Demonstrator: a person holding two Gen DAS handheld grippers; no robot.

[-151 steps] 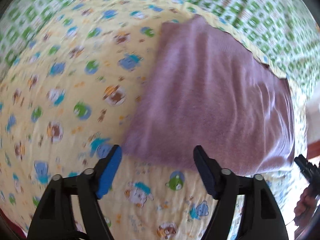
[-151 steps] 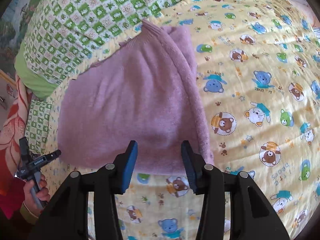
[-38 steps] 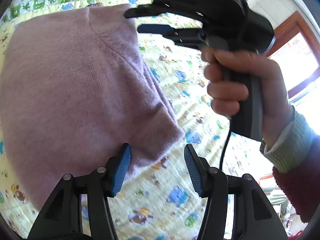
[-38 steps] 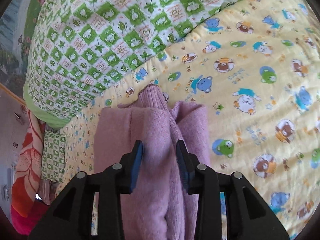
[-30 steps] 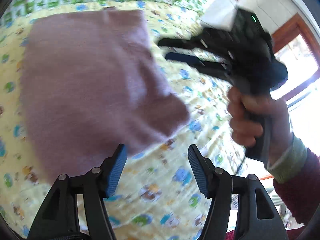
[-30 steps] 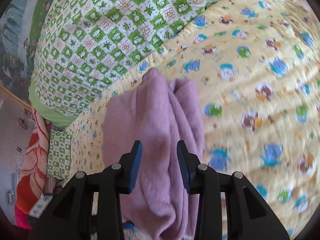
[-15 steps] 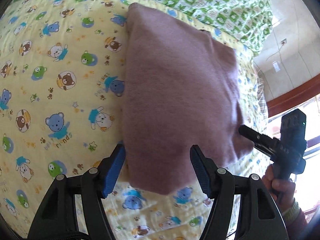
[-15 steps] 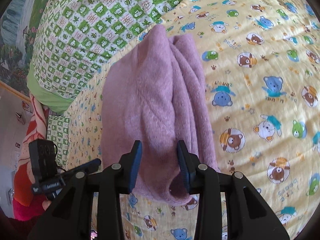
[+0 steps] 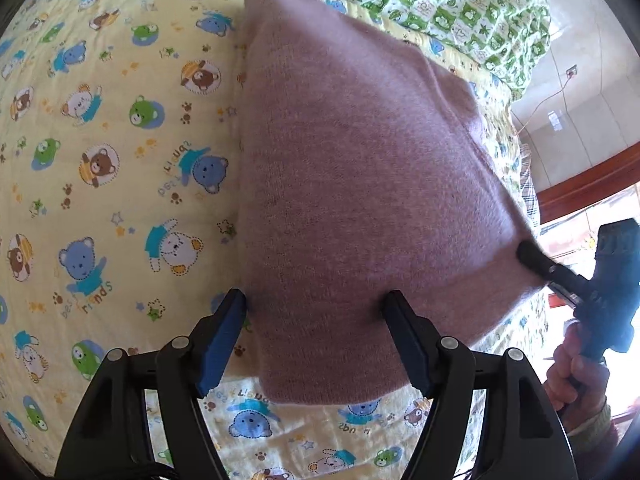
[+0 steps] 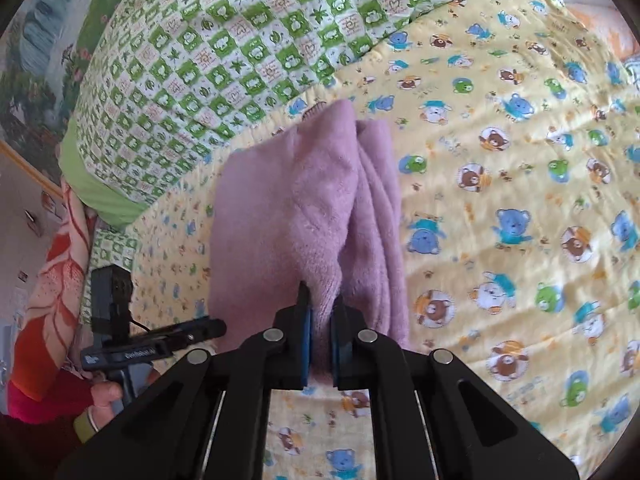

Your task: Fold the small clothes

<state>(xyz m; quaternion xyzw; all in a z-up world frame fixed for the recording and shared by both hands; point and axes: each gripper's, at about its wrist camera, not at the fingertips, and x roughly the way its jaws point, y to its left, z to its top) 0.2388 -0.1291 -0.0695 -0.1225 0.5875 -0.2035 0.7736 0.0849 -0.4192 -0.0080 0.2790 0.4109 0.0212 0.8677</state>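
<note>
A pink knitted sweater lies folded on a yellow bear-print quilt. My left gripper hovers over the sweater's near edge. Its jaws are opening, with the edge between them and no pad pressing. In the right wrist view the sweater shows bunched folds, and my right gripper is shut on its near edge. That right gripper also shows at the sweater's right corner in the left wrist view. The left gripper appears at the sweater's left side.
A green-and-white checked blanket covers the far side of the bed. An orange-red patterned cloth hangs at the left edge. A wooden frame and bright window stand beyond the bed's right side. A hand holds the right gripper's handle.
The right jaws have closed on the sweater's near edge. My left gripper came closer to the sweater, and its jaws stand a little wider.
</note>
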